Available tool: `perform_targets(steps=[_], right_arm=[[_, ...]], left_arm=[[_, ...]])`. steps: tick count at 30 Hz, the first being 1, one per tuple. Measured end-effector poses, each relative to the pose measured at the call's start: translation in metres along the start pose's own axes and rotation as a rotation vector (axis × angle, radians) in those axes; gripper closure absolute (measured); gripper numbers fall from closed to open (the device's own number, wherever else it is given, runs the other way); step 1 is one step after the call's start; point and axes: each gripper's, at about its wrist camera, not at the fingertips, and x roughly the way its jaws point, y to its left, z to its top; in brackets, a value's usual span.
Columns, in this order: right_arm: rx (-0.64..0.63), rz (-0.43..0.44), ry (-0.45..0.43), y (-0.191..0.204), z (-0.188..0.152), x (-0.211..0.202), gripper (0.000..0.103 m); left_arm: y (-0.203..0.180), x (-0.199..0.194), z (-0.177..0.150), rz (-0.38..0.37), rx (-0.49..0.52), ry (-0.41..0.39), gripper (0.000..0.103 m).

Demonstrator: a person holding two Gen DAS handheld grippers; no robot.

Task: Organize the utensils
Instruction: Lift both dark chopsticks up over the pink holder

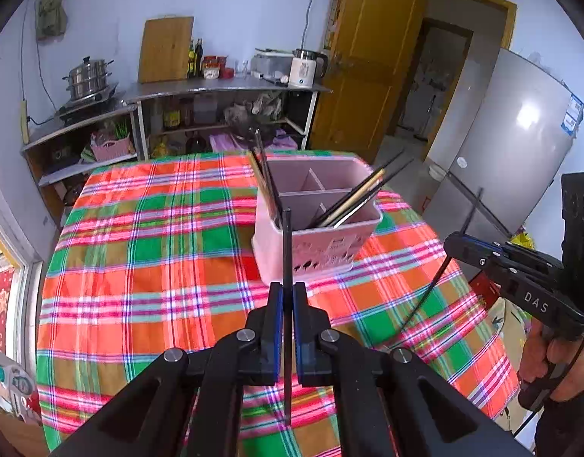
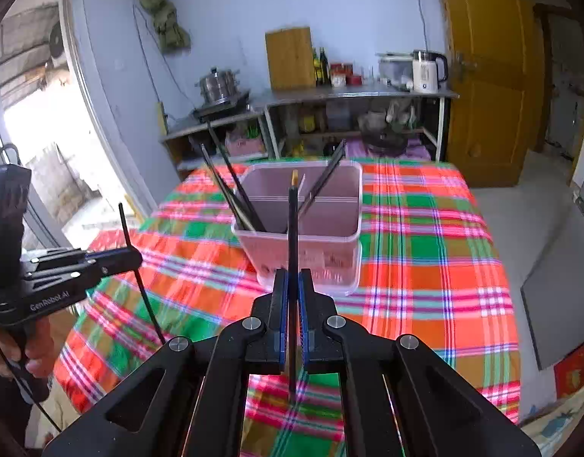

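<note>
A pink utensil holder [image 1: 311, 224] with compartments stands on the plaid tablecloth [image 1: 158, 266]; it also shows in the right wrist view [image 2: 299, 243]. Several chopsticks [image 1: 352, 198] lean inside it. My left gripper [image 1: 288, 293] is shut on a black chopstick [image 1: 287, 247], held upright just in front of the holder. My right gripper [image 2: 293, 285] is shut on another black chopstick [image 2: 293, 228], also upright before the holder. Each gripper shows in the other's view: the right one [image 1: 459, 240] at the right, the left one [image 2: 132, 257] at the left.
A shelf unit [image 1: 215, 91] with a steamer pot [image 1: 88, 76], cutting board, bottles and a kettle [image 1: 305, 68] stands behind the table. A wooden door [image 1: 368, 57] and a grey fridge [image 1: 520, 133] are at the right.
</note>
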Motion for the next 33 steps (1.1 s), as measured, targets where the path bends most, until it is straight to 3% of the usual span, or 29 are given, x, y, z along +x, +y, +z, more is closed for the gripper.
perform_targets(steps=[10,22,33], right_arm=[[0.007,-0.002,0.011,-0.003,-0.013,-0.008,0.098],[-0.016,-0.011,0.017,0.005,-0.021,-0.015,0.098],[-0.034,-0.010,0.001,0.011,-0.021,-0.026,0.098]], left_arm=[[-0.002,-0.011,-0.010,-0.010,0.001,-0.031,0.098],[-0.004,-0.033,-0.027,0.000,0.042,0.029,0.098],[-0.004,-0.030,-0.013,-0.007,0.014,0.028,0.099]])
